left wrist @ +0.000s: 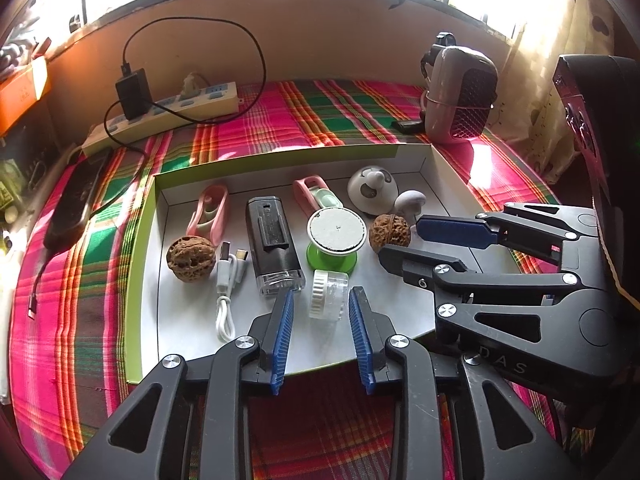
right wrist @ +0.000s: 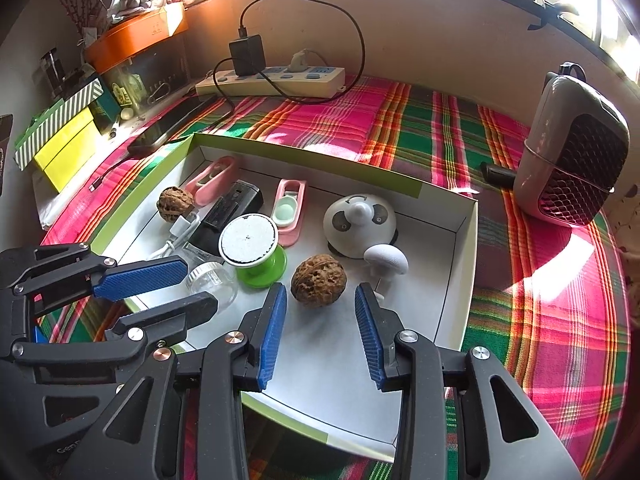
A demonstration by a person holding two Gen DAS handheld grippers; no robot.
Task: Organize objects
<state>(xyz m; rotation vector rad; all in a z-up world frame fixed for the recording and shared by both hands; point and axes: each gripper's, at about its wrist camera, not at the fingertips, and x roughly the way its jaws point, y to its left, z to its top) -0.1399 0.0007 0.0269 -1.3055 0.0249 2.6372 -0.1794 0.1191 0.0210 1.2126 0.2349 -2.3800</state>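
A white box lid with a green rim lies on the plaid cloth and holds several small items. My left gripper is open, its blue pads either side of a clear jar with a white cap. My right gripper is open just in front of a brown walnut, which also shows in the left wrist view. A second walnut, a white cable, a black device, a green spool, two pink clips and a panda dome lie inside.
A small heater stands at the right of the cloth. A power strip with a black charger lies at the back, a phone to the left. Boxes and clutter crowd the far left.
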